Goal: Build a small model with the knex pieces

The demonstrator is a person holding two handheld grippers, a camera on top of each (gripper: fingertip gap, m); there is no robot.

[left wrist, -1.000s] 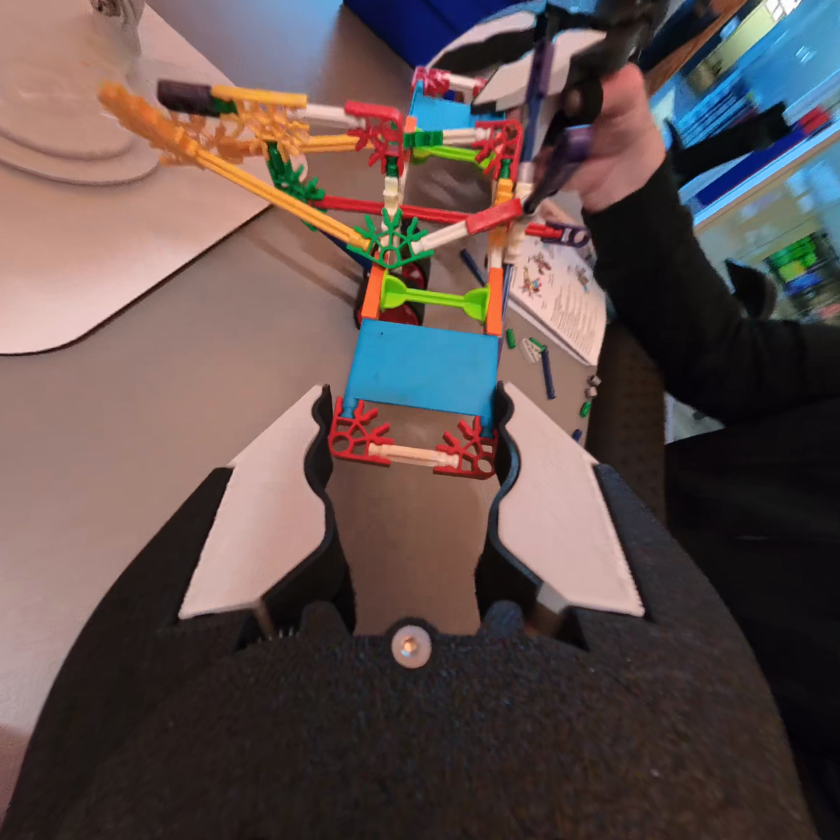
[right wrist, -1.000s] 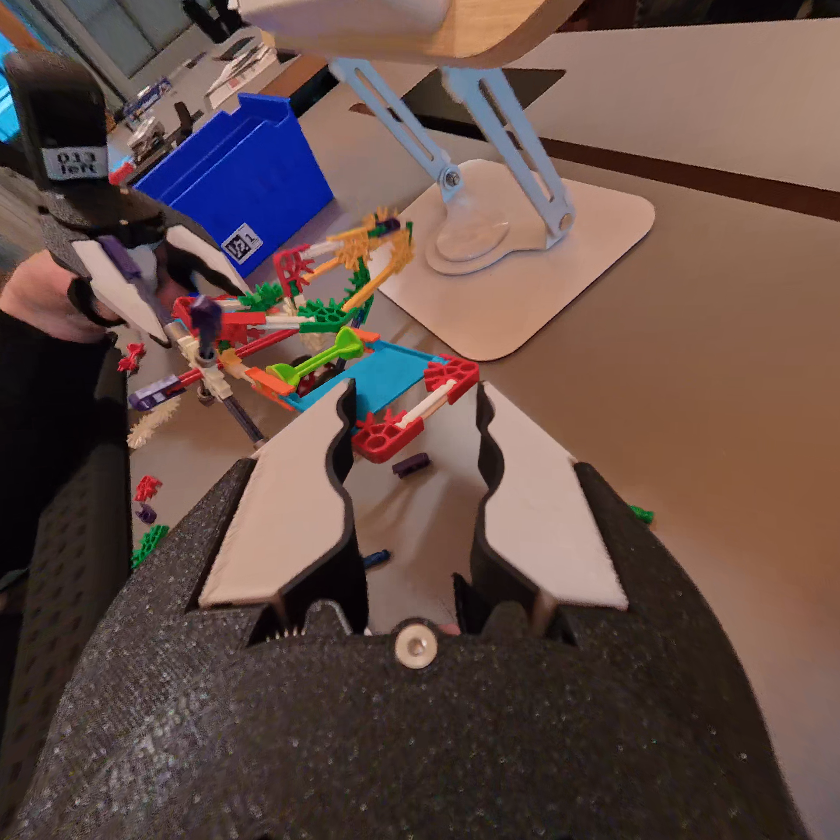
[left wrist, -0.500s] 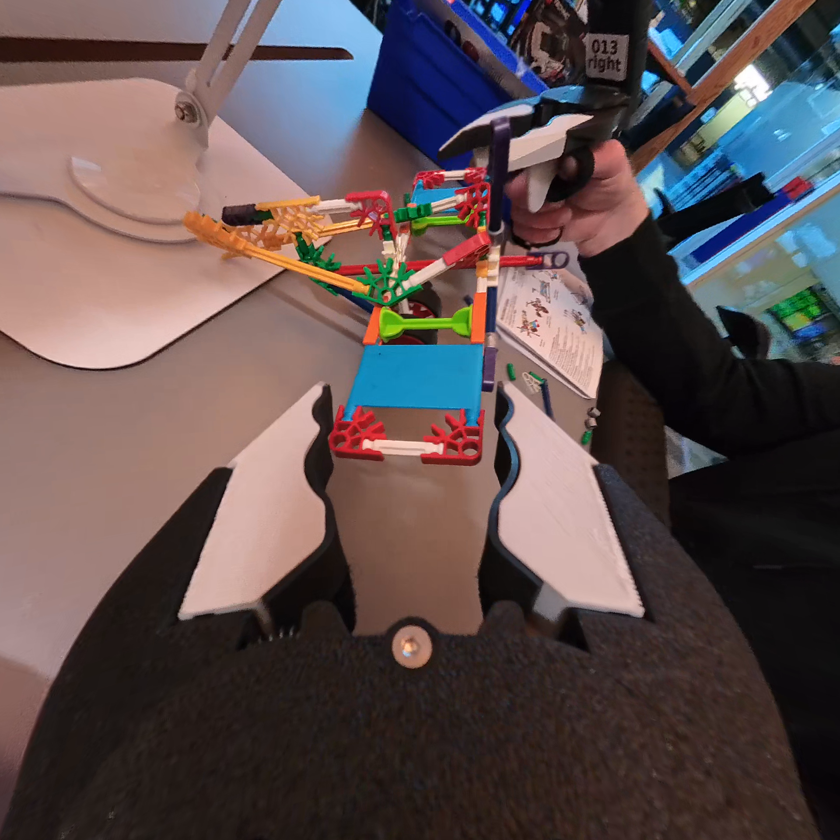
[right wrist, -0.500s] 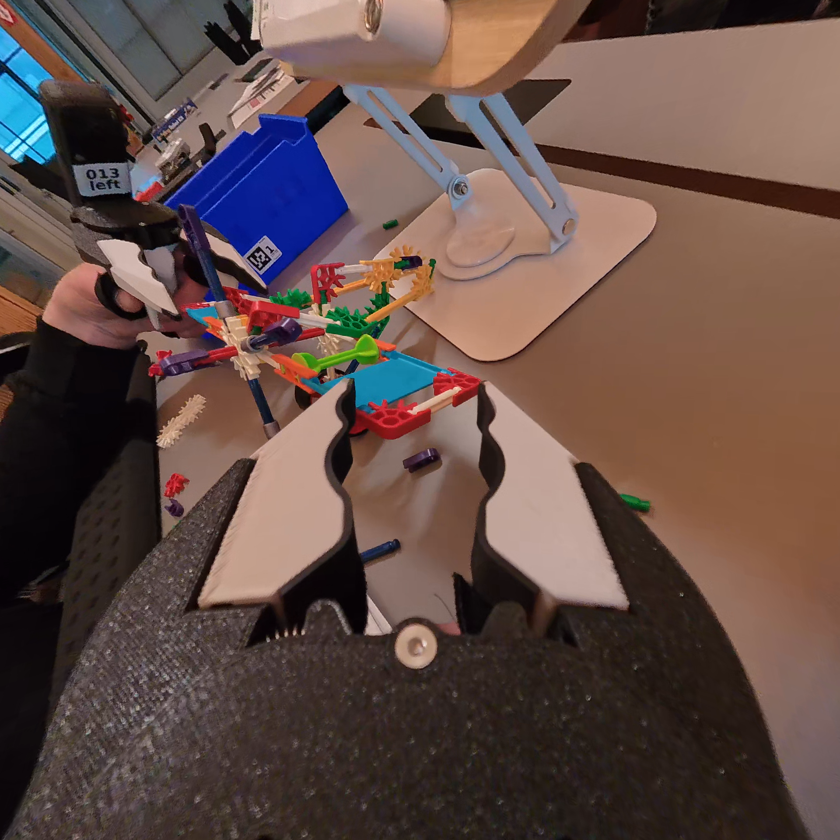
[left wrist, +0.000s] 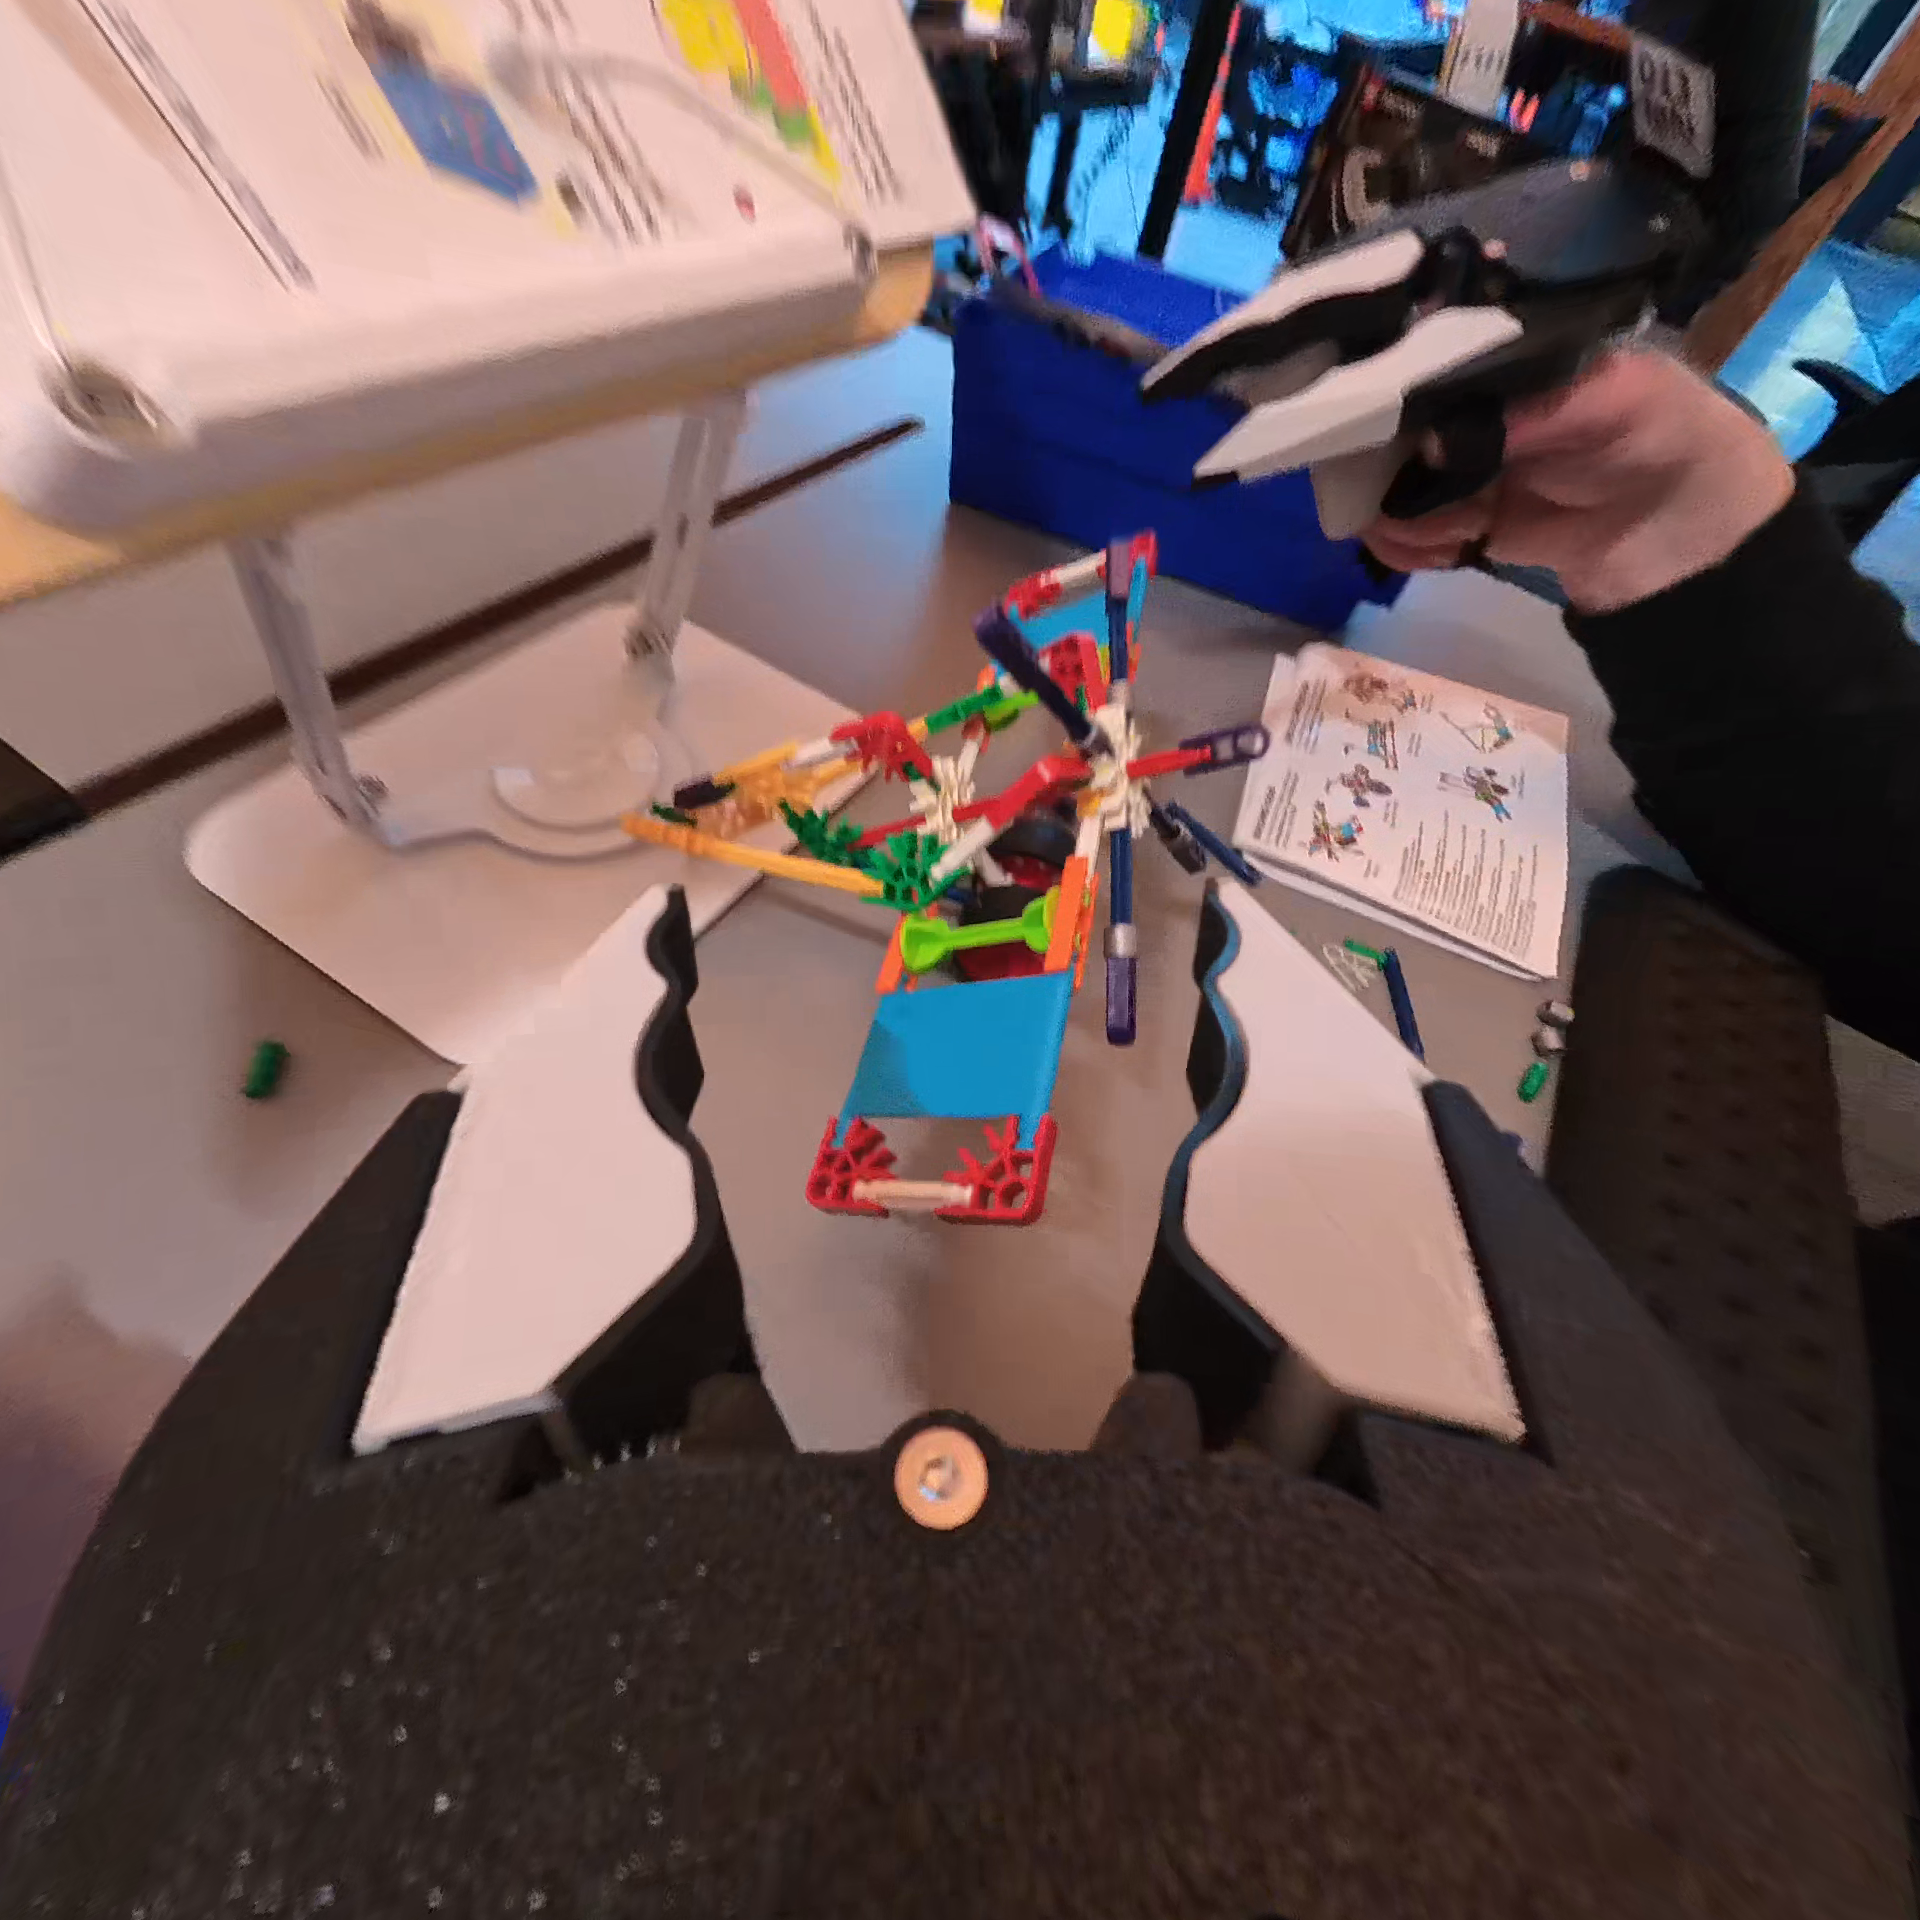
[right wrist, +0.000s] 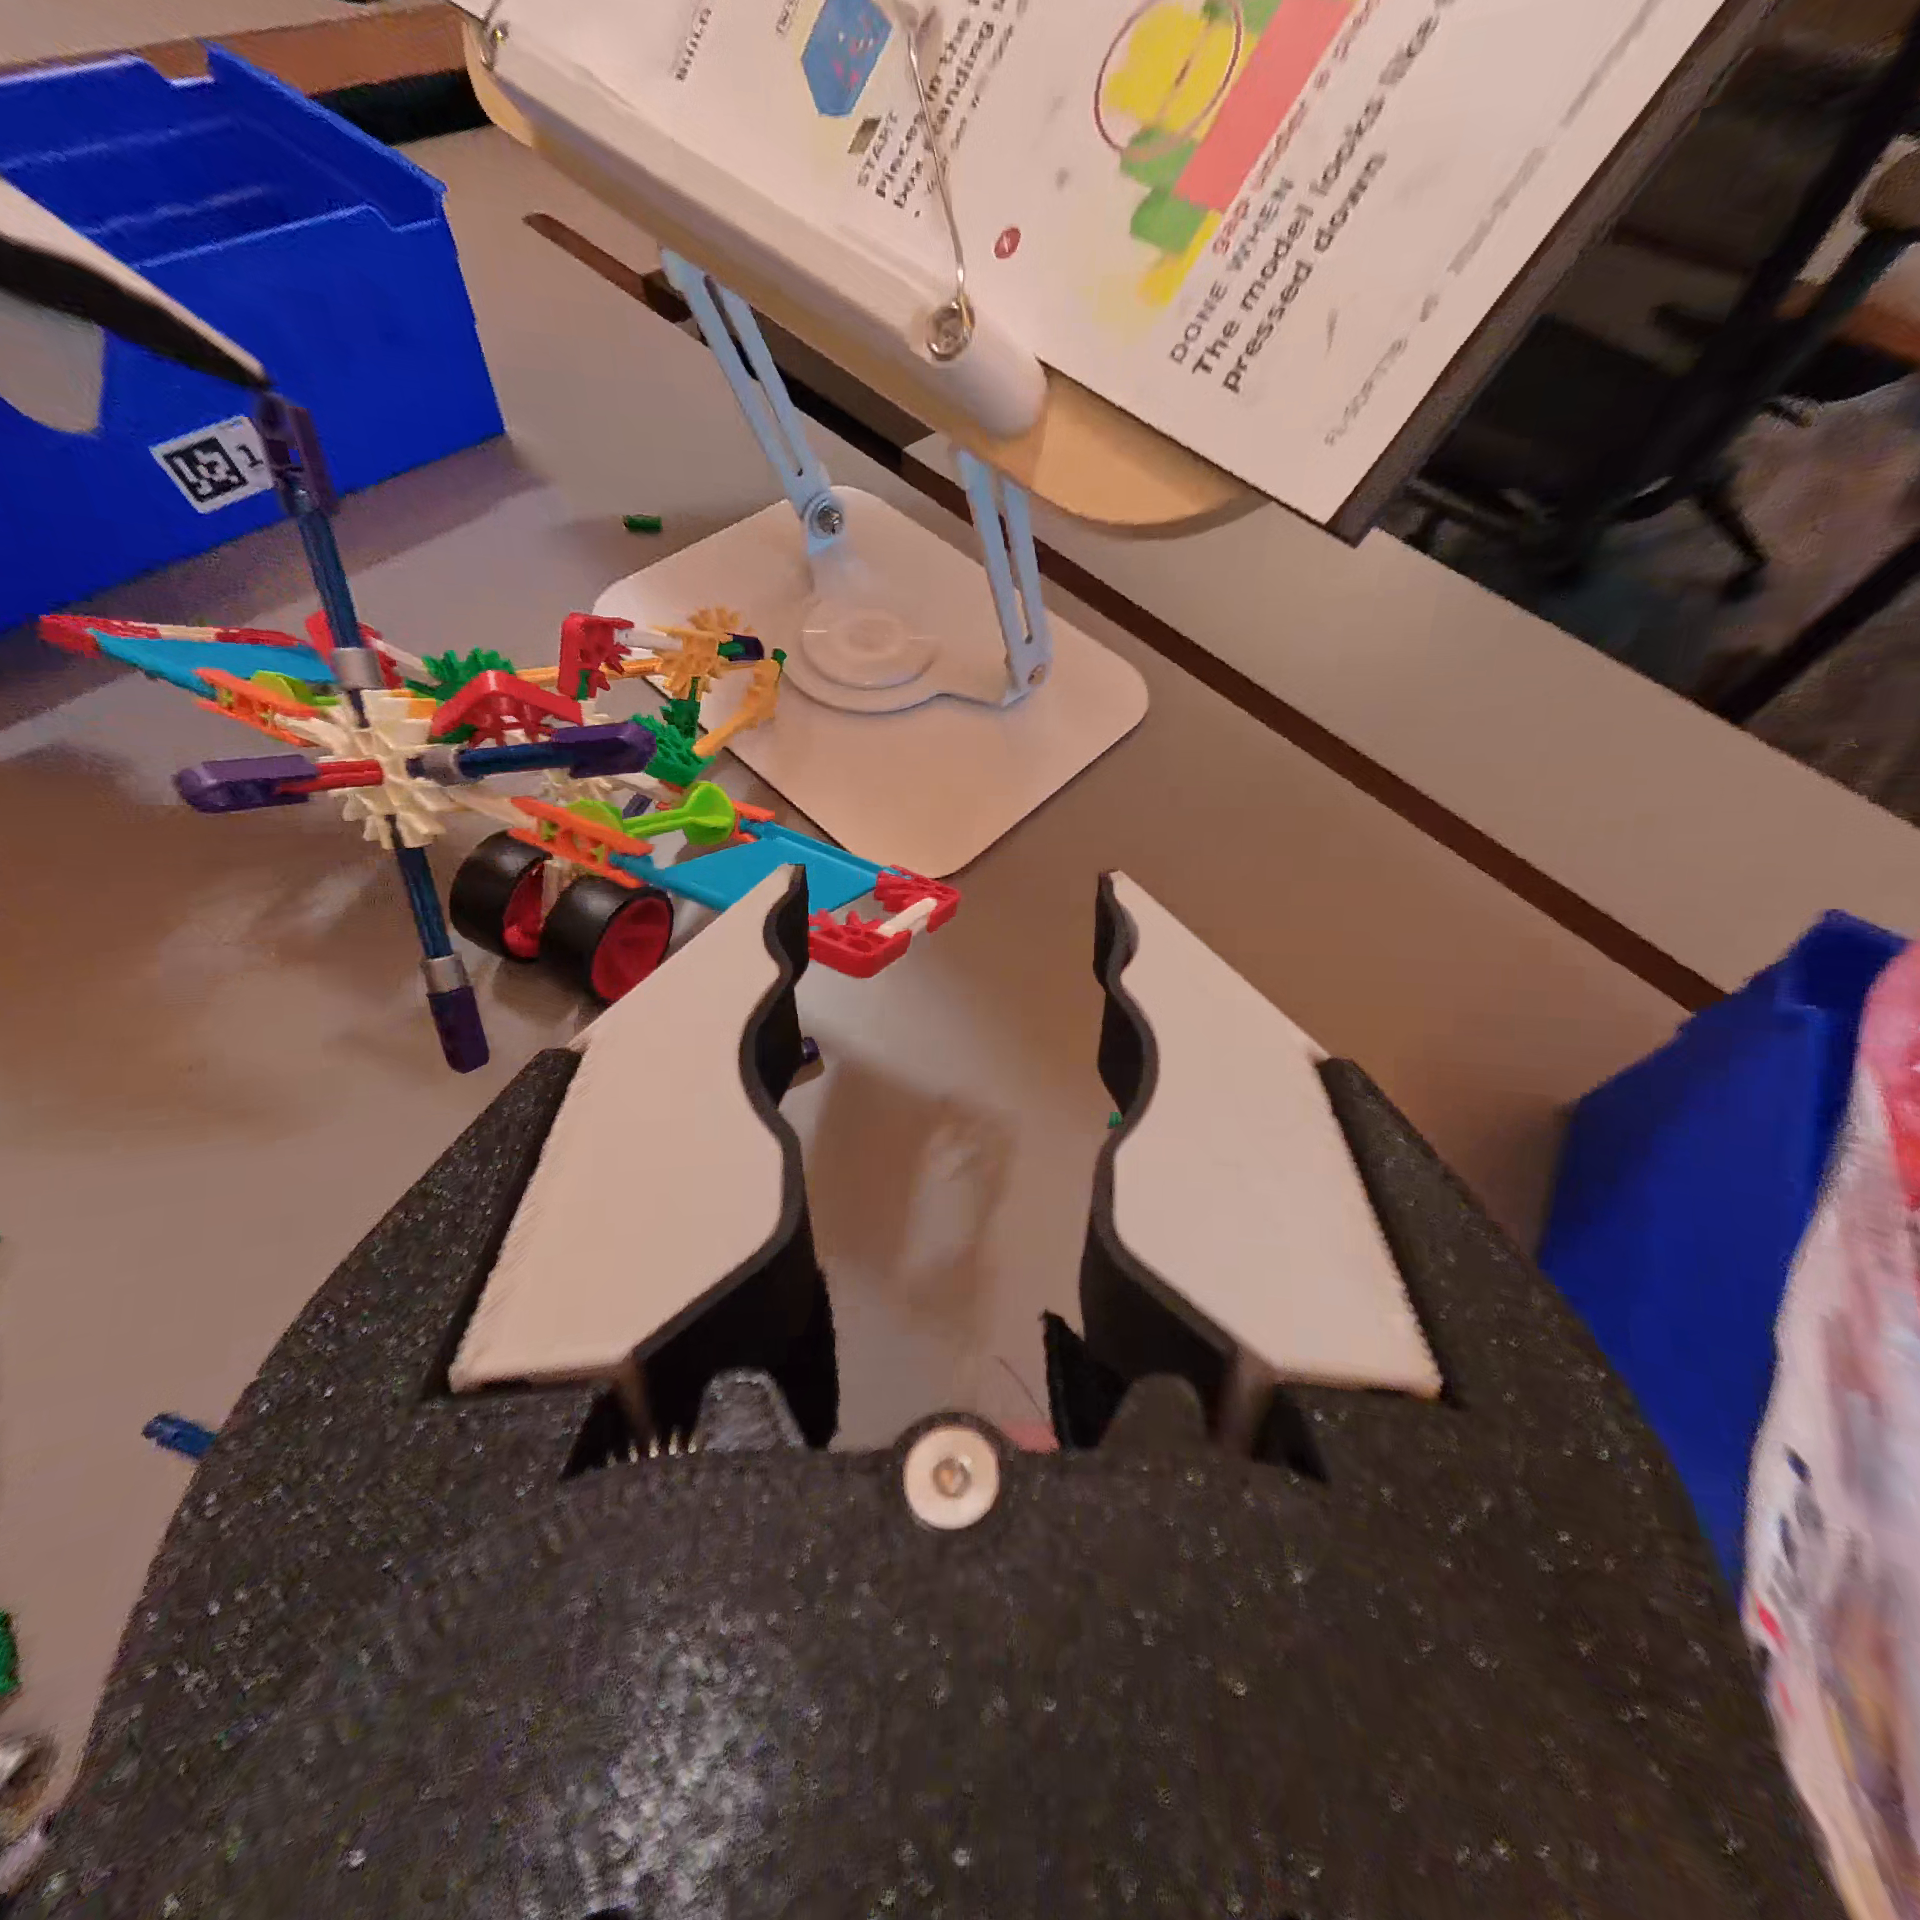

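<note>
A colourful rod-and-connector model plane [left wrist: 966, 1039] stands on the grey table on black and red wheels [right wrist: 613, 925]. It has blue wing panels and a white hub with purple-capped blades [right wrist: 384, 769]. My left gripper [left wrist: 935, 909] is open and empty, and the red-cornered wing end [left wrist: 930, 1179] lies below between its fingers without touching them. My right gripper [right wrist: 951, 883] is open and empty, just right of the other red wing end [right wrist: 883, 920]. It also shows in the left wrist view [left wrist: 1320, 384], above the far wing. The left gripper's fingertip [right wrist: 208, 353] hovers over an upright blade.
A tilted document stand on a white base [left wrist: 468, 883] [right wrist: 883, 727] overhangs the table behind the model. A blue bin [left wrist: 1122, 457] [right wrist: 260, 260] stands at the back, another [right wrist: 1683, 1195] at the right. An instruction leaflet [left wrist: 1423, 800], a green piece [left wrist: 265, 1068] and a blue rod [left wrist: 1397, 997] lie loose. From my left tips it is roughly 20 cm to the white base [left wrist: 468, 883]; from my right, 30 cm. Look for it in the right wrist view [right wrist: 761, 588] too.
Both grippers have drawn up and back from the model, which now stands alone on the table. The left gripper's fingers stand wider apart. The bladed hub has turned.
</note>
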